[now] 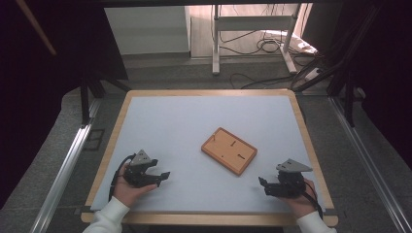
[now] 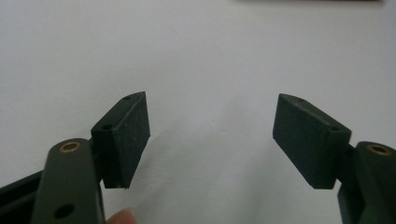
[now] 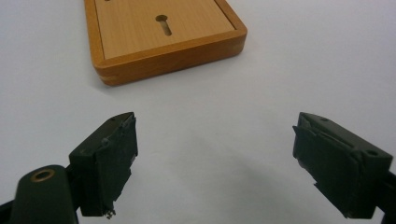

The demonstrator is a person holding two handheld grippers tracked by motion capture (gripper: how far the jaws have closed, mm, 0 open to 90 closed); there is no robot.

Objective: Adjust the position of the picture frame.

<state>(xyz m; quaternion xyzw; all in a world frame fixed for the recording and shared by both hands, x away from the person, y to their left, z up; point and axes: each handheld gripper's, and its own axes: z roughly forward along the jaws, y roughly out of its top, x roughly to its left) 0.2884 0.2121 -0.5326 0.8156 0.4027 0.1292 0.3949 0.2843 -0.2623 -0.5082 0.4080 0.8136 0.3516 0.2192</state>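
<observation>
The left tongs (image 1: 164, 175) rest low over the near left part of the surface (image 1: 194, 121), held in the person's left hand (image 1: 130, 190), with the jaws spread wide and nothing between them; in the left gripper view the left tongs (image 2: 212, 135) frame only bare white sheet, and a fingertip (image 2: 122, 217) shows at the bottom edge. The right tongs (image 1: 263, 183) sit at the near right, held in the right hand (image 1: 300, 199), jaws likewise spread and empty, pointing toward the middle. In the right gripper view the right tongs (image 3: 215, 156) look toward the wooden board (image 3: 161, 35), which lies flat a little ahead, apart from the jaws. From the high view the wooden board (image 1: 229, 150) lies turned at an angle near the centre, between the two hands, with small slots in its top face.
</observation>
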